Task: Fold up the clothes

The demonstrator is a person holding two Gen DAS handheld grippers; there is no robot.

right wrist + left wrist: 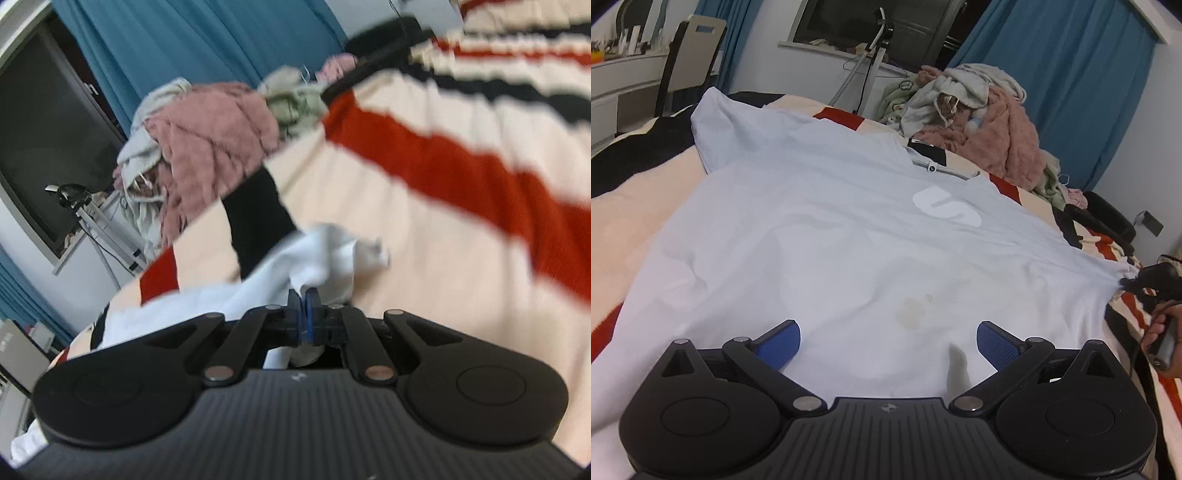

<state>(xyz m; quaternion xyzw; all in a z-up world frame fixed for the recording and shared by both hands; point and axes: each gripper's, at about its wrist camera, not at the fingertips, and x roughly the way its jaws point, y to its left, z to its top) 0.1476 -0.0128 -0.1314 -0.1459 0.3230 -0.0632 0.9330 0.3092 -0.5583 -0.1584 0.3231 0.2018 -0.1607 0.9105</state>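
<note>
I have a pale blue T-shirt (pixel 827 236) spread face-up on the striped blanket (pixel 639 206), and I take its white chest logo (pixel 946 208) as my landmark. From my left wrist camera the collar (pixel 942 168) lies just beyond the logo, one sleeve (pixel 738 122) reaches off beyond and to the left of it, and the shirt body runs back from the logo toward me, so the long axis of the shirt points almost straight along my left gripper (pixel 888 341). That gripper hangs over the shirt on the near side of the logo, close to a faint yellowish stain (pixel 912 310), with its blue pads spread wide and nothing between them. My right gripper (pixel 304 295) is far to the right of the logo; its jaws are pinched tight on a bunched corner of the shirt, and the cloth fans out from that pinch in taut creases toward the logo. So the right hand already has the right-hand edge, while the left-hand edge, left of the logo, lies flat and unheld, and my left gripper is clearly the nearer one to it. I judge that any fold across the shirt turns on carrying the held edge over toward the logo. The pile of unfolded clothes (pixel 979 110) sits beyond the logo, past the collar.
</note>
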